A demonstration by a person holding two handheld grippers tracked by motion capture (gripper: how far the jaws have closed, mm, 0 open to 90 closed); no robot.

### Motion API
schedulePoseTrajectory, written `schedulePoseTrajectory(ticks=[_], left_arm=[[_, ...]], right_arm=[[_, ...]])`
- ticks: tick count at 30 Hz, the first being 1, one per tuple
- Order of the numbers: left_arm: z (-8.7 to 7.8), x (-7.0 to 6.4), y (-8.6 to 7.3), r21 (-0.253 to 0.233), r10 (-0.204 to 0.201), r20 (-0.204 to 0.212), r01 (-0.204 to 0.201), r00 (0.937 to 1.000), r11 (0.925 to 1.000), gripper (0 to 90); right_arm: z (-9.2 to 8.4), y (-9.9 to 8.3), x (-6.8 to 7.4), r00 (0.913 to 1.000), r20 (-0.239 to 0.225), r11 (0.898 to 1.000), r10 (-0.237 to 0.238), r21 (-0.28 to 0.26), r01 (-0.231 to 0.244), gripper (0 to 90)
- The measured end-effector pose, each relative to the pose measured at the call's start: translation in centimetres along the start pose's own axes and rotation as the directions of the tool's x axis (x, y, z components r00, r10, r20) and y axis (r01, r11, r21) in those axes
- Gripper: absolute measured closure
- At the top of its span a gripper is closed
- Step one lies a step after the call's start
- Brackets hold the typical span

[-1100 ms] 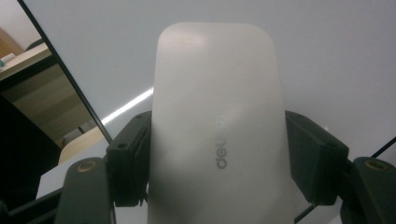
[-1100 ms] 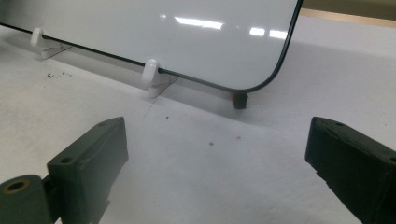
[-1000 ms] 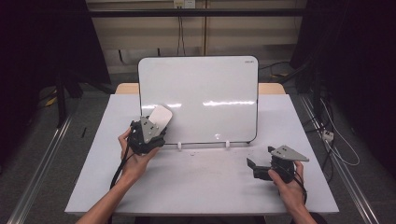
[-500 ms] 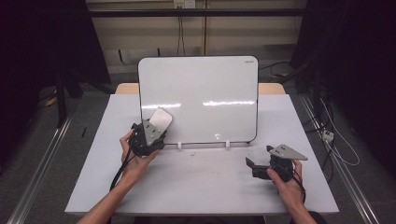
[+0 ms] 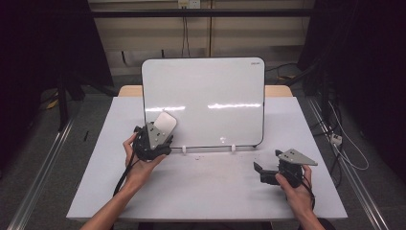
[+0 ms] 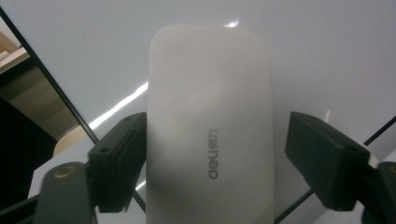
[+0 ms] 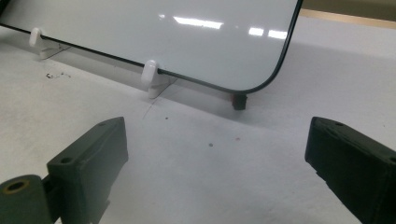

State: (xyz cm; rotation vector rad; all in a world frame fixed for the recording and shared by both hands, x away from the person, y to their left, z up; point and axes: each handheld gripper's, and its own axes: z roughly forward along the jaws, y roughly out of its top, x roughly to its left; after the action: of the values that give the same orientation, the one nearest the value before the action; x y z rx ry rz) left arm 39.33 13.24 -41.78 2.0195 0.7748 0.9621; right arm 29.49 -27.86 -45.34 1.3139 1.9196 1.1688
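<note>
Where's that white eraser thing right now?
The eraser is held in the left gripper, at the whiteboard's lower left corner in the high view.

Dim room with dark curtains (image 5: 48, 43) at both sides, beige back wall (image 5: 210, 33), grey floor (image 5: 43, 139), metal rails (image 5: 38, 177).

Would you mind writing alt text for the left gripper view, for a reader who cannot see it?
A white whiteboard eraser printed with "deli" sits between the left gripper's two black jaws, close in front of a glossy whiteboard. The left-hand jaw touches the eraser's edge; a narrow gap shows beside the right-hand one. A strip of wooden table edge shows at far left.
</note>
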Motion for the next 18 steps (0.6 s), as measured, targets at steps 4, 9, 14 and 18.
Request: schedulePoseTrajectory(ticks=[4, 9, 14, 18], left_arm=[[-0.2, 0.4, 0.4, 0.002, -0.055, 0.034, 0.055, 0.9979, 0.9985, 13.9], [-0.7, 1.1, 0.9, 0.01, -0.103, 0.055, 0.102, 0.9932, 0.9947, 11.4], [-1.3, 1.5, 1.2, 0.012, -0.157, 0.077, 0.157, 0.9845, 0.9875, 8.1], [-1.6, 1.8, 1.0, 0.038, -0.195, 0.128, 0.191, 0.9725, 0.9808, 5.9]], right_arm=[[0.0, 0.0, 0.1, 1.0, -0.003, 1.0, -0.004, 0.003, 0.004, 5.9], [0.0, -0.1, 0.0, 1.0, -0.005, 1.0, -0.002, 0.003, 0.002, 5.8], [-0.4, -0.2, 0.0, 1.0, -0.001, 1.0, 0.0, -0.007, 0.0, 5.7], [-0.4, -0.1, 0.0, 1.0, -0.001, 1.0, -0.003, -0.008, 0.003, 5.7]])
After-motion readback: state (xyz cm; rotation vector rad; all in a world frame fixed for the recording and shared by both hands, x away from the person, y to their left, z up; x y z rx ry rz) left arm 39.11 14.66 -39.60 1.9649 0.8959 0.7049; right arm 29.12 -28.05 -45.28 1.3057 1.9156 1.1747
